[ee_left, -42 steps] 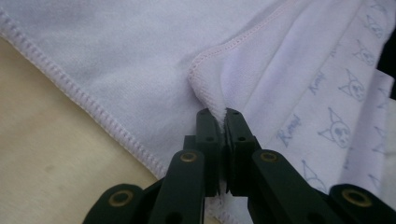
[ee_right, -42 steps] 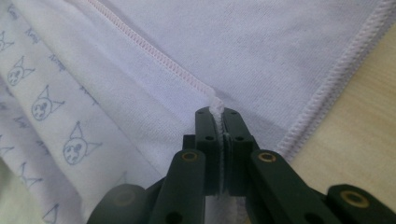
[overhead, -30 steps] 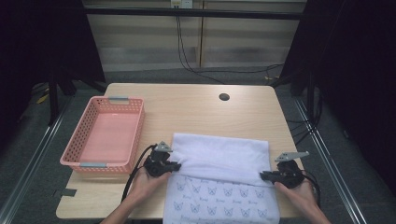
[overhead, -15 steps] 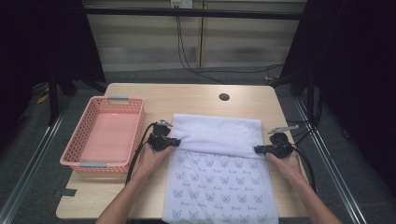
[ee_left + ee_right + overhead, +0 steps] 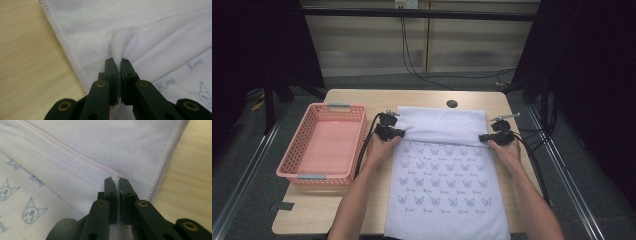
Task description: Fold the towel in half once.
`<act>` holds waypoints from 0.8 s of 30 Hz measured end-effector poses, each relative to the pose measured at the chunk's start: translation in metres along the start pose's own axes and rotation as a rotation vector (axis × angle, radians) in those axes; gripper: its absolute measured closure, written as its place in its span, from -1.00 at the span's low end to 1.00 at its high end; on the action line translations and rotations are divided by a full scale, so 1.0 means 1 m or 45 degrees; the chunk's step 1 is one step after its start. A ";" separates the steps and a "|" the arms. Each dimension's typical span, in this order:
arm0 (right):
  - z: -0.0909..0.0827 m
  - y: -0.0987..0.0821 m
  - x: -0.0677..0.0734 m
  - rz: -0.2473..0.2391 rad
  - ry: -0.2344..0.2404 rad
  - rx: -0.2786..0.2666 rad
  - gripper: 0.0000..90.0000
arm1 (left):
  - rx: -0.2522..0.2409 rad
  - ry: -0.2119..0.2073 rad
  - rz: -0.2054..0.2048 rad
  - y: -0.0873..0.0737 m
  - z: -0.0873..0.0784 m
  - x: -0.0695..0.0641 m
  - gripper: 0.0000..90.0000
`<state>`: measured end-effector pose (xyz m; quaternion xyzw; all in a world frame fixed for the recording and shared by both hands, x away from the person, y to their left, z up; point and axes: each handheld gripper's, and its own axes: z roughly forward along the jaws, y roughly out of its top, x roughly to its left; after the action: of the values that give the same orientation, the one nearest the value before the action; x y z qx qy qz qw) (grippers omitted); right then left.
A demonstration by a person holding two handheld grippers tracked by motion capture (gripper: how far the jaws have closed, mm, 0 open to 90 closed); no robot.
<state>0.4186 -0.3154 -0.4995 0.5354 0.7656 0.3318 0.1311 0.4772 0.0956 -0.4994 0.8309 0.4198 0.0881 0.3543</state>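
From the high view a pink basket (image 5: 326,142) sits at the bench's (image 5: 357,100) left end, well apart from nothing but wood and the white towel (image 5: 447,190) beside it. The towel's long axis runs from the person toward the far edge, its far part folded back plain side up. The left gripper (image 5: 401,133) pinches the fold's left edge; the left gripper view shows stitched hem and pile bunched between its fingers (image 5: 110,72). The right gripper (image 5: 482,137) pinches the right edge, fingers (image 5: 125,192) pressed on the hem.
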 end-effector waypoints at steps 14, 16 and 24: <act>-0.037 0.014 -0.004 0.035 0.075 -0.227 0.93 | -0.097 -0.106 -0.041 0.012 -0.030 -0.010 0.91; -0.051 0.020 -0.003 0.026 0.082 -0.270 0.93 | -0.113 -0.112 -0.019 0.011 -0.035 -0.013 0.91; -0.097 0.037 0.005 -0.025 0.143 -0.363 0.93 | -0.247 -0.189 0.051 0.020 -0.089 -0.026 0.91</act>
<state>0.3900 -0.3389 -0.4029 0.4845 0.7221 0.4652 0.1658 0.4340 0.1135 -0.4169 0.8051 0.3654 0.0736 0.4614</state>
